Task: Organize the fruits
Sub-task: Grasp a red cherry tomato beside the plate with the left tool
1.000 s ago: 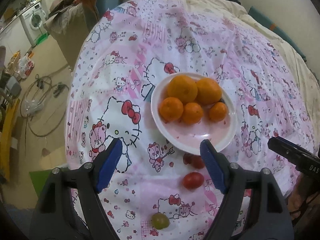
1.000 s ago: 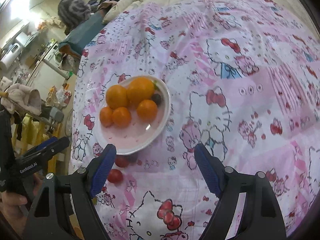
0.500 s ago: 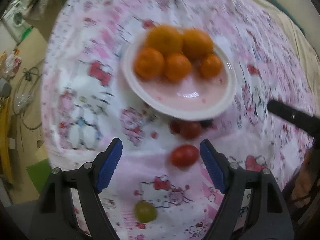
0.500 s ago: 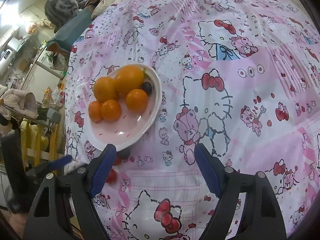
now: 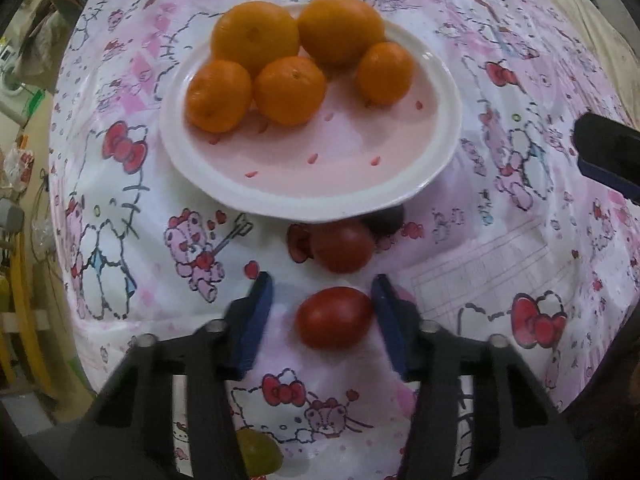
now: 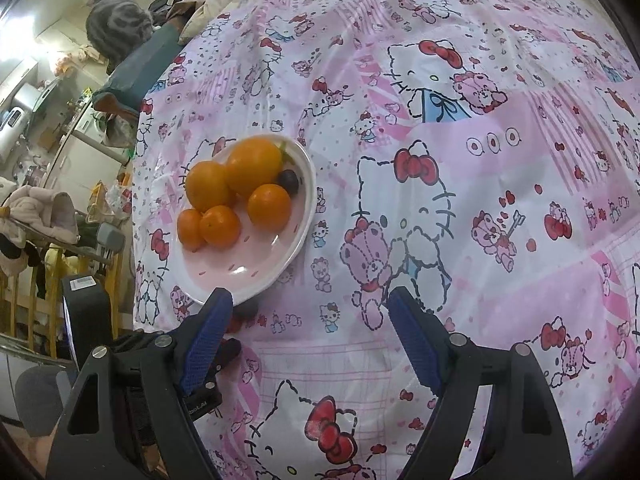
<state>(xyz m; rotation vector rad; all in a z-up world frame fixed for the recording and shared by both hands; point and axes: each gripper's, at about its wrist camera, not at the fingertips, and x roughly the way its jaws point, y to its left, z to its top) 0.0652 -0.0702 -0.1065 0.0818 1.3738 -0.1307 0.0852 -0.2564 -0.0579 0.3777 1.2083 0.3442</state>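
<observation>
Left wrist view: five oranges sat plated; left tongs were closing around a loose tomato; right tongs gaped empty.

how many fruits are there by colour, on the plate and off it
orange: 5, all on the plate
red: 2, on the cloth
dark purple: 2, one on the plate, one beside it
green: 1, on the cloth
total: 10

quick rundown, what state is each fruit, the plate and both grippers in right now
left gripper: jaws closing around the near tomato, left pad not yet touching
near tomato: on the cloth between the jaws
second tomato: on the cloth by the plate rim
oranges: five, piled on the plate
plate: half bare
green grape: on the cloth
right gripper: open, empty
</observation>
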